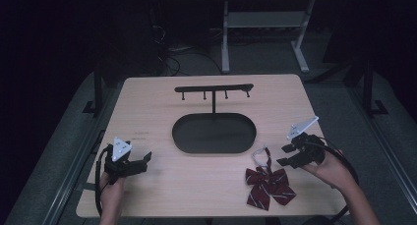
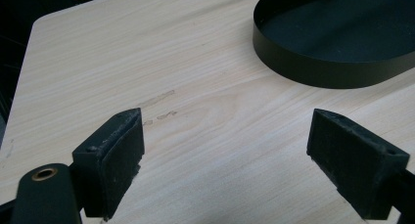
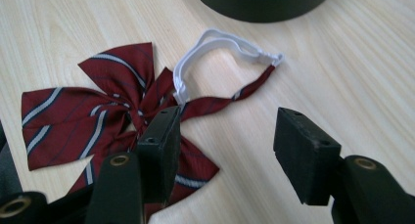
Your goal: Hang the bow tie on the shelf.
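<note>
A dark red striped bow tie (image 1: 268, 185) (image 3: 112, 106) with a white elastic neck loop (image 1: 259, 156) (image 3: 205, 53) lies flat near the table's front right. My right gripper (image 1: 285, 155) (image 3: 226, 145) hovers open just right of it, jaws above the strap with nothing between them. My left gripper (image 1: 146, 161) (image 2: 225, 160) stands open over bare wood at the front left, empty. A black oval tray (image 1: 179, 136) (image 2: 313, 72) sits mid-table, and a black T-shaped hanger stand (image 1: 214, 90) with small hooks rises from its far side.
The light wooden table (image 1: 147, 102) ends close behind both hands. Beyond its far edge stand white desk legs (image 1: 225, 38) and cables on a dark floor. Bare wood lies left of the tray and along the front.
</note>
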### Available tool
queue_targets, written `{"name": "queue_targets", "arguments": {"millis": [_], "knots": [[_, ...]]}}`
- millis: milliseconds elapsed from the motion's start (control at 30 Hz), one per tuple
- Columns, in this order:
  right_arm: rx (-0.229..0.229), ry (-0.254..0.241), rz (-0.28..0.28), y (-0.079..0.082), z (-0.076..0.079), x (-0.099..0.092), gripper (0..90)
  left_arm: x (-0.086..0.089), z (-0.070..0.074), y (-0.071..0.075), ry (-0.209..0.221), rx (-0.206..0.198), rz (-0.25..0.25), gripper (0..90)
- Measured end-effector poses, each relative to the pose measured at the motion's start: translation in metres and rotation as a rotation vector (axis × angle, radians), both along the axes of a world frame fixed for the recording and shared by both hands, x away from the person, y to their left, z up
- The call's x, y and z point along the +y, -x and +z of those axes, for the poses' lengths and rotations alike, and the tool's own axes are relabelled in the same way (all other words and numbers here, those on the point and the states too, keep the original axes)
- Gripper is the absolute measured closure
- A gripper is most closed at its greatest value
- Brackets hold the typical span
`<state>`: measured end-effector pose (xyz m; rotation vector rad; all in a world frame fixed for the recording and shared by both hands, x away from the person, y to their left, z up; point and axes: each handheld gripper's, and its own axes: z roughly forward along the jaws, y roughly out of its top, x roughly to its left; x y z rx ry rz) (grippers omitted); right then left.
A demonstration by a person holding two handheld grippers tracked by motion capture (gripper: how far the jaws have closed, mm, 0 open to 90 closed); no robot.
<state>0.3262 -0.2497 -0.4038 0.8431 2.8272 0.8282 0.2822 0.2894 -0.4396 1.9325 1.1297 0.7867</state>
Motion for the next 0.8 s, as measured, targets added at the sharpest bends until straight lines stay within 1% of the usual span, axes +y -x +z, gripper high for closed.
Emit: {"name": "queue_targets", "arguments": {"millis": [100, 167, 200, 333, 467, 533, 600, 800], "knots": [[-0.005, 0.02, 0.018, -0.006, 0.002, 0.008, 44.1, 0.001, 0.001, 0.0, -0.003, -0.005, -0.002, 13.5], [-0.01, 0.031, 0.036, -0.01, 0.002, 0.014, 44.8, 0.001, 0.001, 0.0, -0.003, 0.001, 0.003, 13.5], [-0.019, 0.036, 0.047, -0.013, 0.001, 0.017, 45.4, 0.001, 0.001, 0.0, 0.002, -0.002, 0.006, 13.6], [-0.009, 0.066, 0.059, -0.023, -0.001, 0.027, 46.7, 0.002, 0.001, 0.001, 0.006, -0.005, 0.008, 13.5], [0.013, 0.074, 0.069, -0.032, -0.004, 0.034, 47.7, 0.003, 0.001, 0.0, 0.004, -0.002, 0.01, 13.5], [0.007, 0.066, 0.078, -0.036, -0.004, 0.037, 48.8, 0.003, 0.001, 0.0, -0.001, 0.0, 0.006, 13.5], [0.012, 0.068, 0.081, -0.039, -0.005, 0.039, 48.8, 0.003, 0.001, 0.0, 0.001, -0.001, 0.006, 13.5], [0.032, 0.107, 0.094, -0.051, -0.006, 0.05, 49.6, 0.002, 0.001, 0.0, 0.004, -0.006, 0.004, 13.5]]}}
